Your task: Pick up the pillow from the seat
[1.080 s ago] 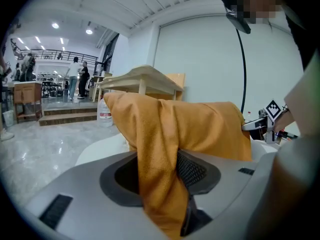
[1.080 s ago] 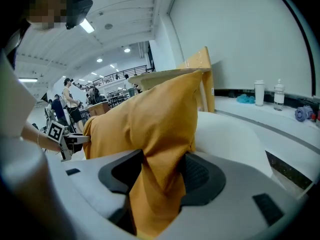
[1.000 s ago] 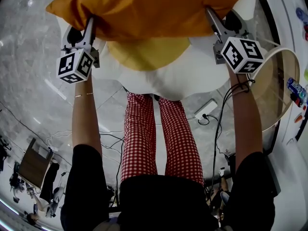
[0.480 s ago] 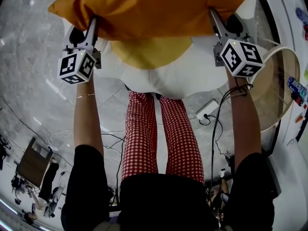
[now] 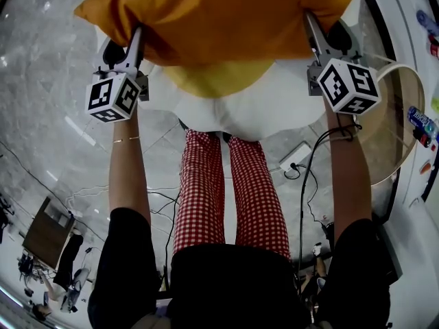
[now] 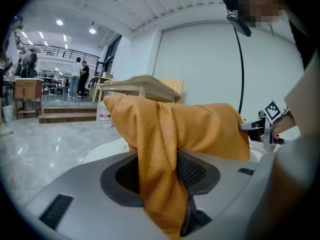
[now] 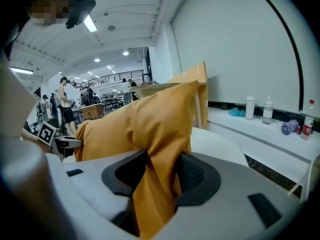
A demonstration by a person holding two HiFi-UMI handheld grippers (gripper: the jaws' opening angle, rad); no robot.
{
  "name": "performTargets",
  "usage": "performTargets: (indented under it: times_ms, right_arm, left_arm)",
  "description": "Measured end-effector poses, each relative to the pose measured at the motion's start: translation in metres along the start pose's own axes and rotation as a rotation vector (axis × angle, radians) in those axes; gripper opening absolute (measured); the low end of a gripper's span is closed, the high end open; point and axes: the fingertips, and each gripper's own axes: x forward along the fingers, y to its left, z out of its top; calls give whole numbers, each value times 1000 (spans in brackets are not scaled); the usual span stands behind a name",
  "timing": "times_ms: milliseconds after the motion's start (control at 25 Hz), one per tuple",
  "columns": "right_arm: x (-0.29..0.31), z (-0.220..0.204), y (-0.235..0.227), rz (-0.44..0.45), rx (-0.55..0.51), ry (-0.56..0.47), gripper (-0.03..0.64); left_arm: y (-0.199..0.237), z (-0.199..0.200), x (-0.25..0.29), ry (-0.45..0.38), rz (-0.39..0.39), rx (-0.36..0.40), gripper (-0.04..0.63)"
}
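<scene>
While on outstretched arms [image 5: 127, 173], left tool [image 5: 138, 34] clamped on pillow [image 5: 219, 12], right tool [image 5: 311, 22] just closing tighter on it.

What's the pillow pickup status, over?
Left gripper shut on orange pillow. Right gripper just closed tighter on it. Pillow over white seat. Nothing blocking.

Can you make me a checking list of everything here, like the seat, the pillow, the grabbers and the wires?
Surface: white seat, with a yellow cushion lying on it.
Job's things: orange pillow, held at both ends over the seat.
Clutter: a bottle near the round glass table.
Grippers: left gripper shut on the pillow's cloth; right gripper has just been closing, its jaws now pinching the cloth too.
Cables: black cable hanging from the right gripper; a power strip on the floor.
Surroundings: shiny grey floor; people standing far off.
</scene>
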Motion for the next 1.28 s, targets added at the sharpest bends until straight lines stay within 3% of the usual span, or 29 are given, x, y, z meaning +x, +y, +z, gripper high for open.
performTargets:
  times_ms: [1280]
  right_arm:
    - [-68,69,44,-62,-5,-95,202]
  left_arm:
    - [-3,84,-57,-22,-41,62,199]
